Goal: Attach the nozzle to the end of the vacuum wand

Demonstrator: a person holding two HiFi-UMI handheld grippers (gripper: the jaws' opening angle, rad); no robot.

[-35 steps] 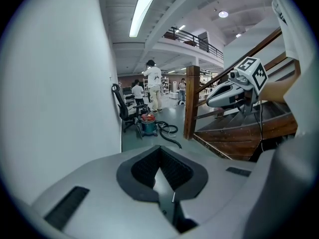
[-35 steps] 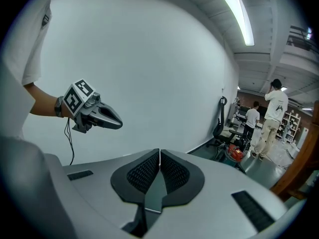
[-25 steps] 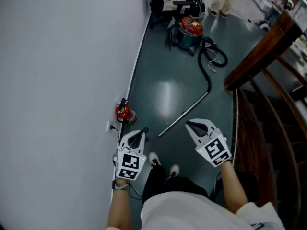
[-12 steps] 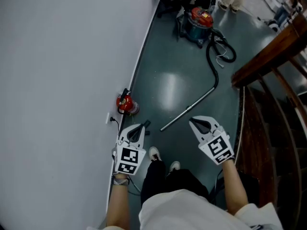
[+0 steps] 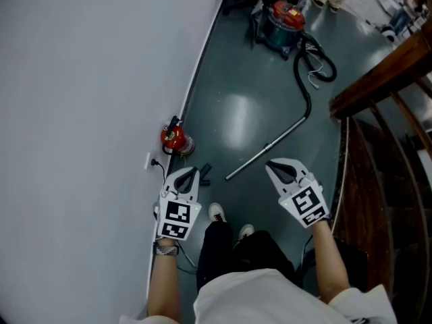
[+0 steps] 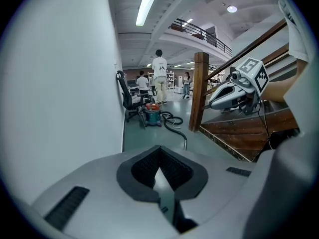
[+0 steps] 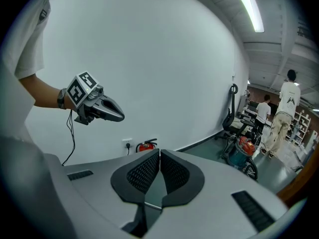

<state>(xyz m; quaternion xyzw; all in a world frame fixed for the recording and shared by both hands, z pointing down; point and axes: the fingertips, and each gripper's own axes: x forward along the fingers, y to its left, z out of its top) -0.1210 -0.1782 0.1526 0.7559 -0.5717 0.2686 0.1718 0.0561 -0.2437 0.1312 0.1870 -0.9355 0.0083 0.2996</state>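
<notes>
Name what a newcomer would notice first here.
Two white claws, the left claw and right claw, both shut and empty, hang over a dark green floor. Beyond them a metal vacuum wand lies slantwise, its hose running to a red-topped vacuum cleaner; a red fire extinguisher sits by the wall.

Red fire extinguisher [image 5: 173,139] by white wall [image 5: 81,79]

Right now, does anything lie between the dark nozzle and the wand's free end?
Nothing visible does. The nozzle lies on the floor just left of the wand's free end; the fire extinguisher stands aside, by the wall.
</notes>
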